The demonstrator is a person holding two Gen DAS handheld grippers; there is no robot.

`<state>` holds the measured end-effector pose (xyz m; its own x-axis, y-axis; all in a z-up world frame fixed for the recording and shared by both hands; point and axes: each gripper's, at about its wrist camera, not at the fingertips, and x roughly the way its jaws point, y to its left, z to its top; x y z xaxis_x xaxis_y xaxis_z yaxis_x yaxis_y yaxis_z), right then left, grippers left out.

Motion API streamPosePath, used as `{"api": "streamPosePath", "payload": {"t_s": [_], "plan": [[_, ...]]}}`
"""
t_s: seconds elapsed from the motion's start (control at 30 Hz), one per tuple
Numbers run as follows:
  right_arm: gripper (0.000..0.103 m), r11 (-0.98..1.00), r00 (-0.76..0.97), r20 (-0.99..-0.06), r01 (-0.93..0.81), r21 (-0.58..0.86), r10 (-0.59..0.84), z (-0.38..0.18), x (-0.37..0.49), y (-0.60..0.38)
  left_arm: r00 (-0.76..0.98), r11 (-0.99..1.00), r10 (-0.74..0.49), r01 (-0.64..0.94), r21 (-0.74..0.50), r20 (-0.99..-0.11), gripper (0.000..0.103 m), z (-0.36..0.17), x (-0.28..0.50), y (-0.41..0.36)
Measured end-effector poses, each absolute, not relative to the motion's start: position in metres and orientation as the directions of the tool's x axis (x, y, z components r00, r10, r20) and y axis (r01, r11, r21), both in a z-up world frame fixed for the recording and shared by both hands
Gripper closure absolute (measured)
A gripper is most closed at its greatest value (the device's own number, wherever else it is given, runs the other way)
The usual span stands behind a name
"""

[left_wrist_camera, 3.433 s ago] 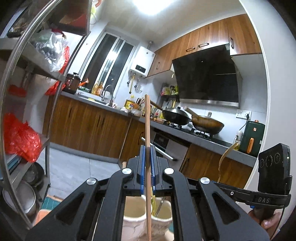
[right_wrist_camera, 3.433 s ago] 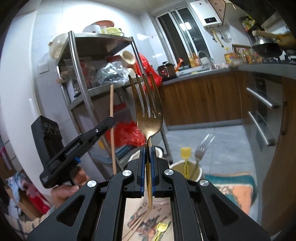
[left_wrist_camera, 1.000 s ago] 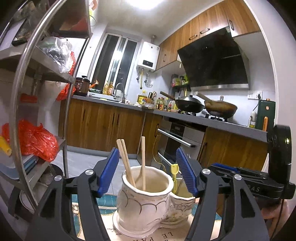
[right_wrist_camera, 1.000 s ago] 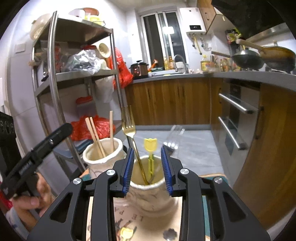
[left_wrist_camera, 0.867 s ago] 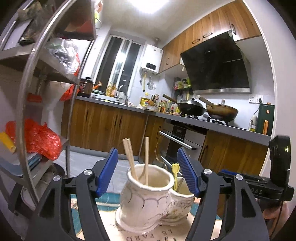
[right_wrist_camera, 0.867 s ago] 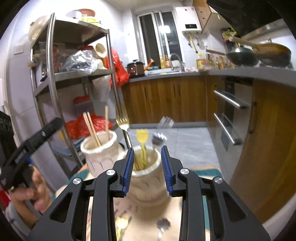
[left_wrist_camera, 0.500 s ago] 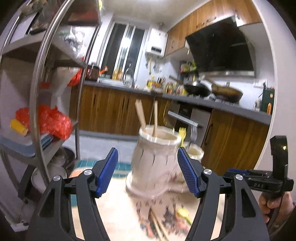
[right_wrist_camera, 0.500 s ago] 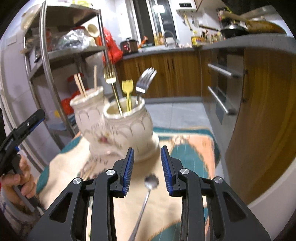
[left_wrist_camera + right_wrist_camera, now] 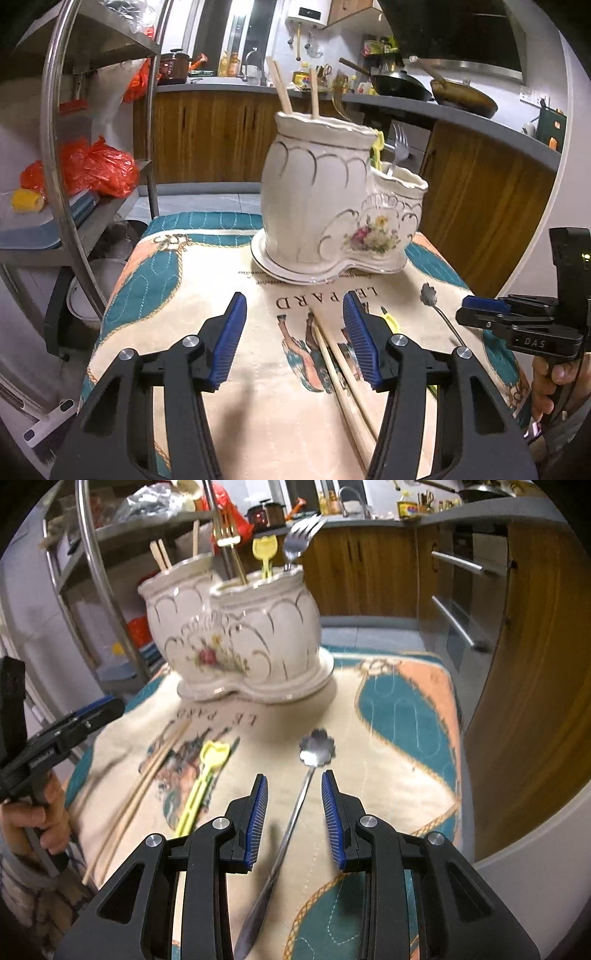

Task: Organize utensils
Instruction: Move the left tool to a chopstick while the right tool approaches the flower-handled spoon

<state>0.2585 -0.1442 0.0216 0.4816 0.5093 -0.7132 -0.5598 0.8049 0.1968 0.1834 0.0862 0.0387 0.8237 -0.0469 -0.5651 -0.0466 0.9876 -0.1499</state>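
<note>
Reading "LE PARD" on cloth (image 9: pixel 229 373), "DAS" on right gripper (image 9: pixel 476 319)

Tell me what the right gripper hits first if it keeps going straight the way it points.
Most likely the silver spoon: its handle lies on the cloth between the open jaws of the right gripper, which points down at it. Depth is unclear, so the pads may meet the cloth alongside it.

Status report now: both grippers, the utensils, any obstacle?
Left gripper open, just narrowing, above chopsticks. Right gripper open over spoon. Nothing held. Path clear.
</note>
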Motion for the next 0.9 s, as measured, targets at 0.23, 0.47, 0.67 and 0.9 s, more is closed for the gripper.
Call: {"api": "streamPosePath", "payload": {"t_s": [0.23,0.47,0.67,0.9], "plan": [[0.071,0.793,0.450,-0.731,-0.575,0.202,0.513,0.015,0.259,-0.141,0.790,0.993,-0.063,-0.012,-0.119,-0.610,0.054,0.030,0.188,0.071],[0.071,0.785,0.435,-0.750,-0.594,0.176,0.497,0.013,0.255,-0.135,0.747,0.995,-0.071,0.005,-0.101,-0.662,0.065,0.019,0.193,0.066],[0.071,0.796,0.443,-0.766,-0.588,0.144,0.466,0.012,0.256,-0.132,0.713,0.996,-0.075,0.026,-0.081,-0.697,0.069,0.011,0.194,0.061],[0.079,0.799,0.461,-0.772,-0.593,0.098,0.437,0.010,0.253,-0.127,0.683,1.000,-0.028,0.029,-0.011,-0.730,0.074,0.002,0.191,0.054]]}}
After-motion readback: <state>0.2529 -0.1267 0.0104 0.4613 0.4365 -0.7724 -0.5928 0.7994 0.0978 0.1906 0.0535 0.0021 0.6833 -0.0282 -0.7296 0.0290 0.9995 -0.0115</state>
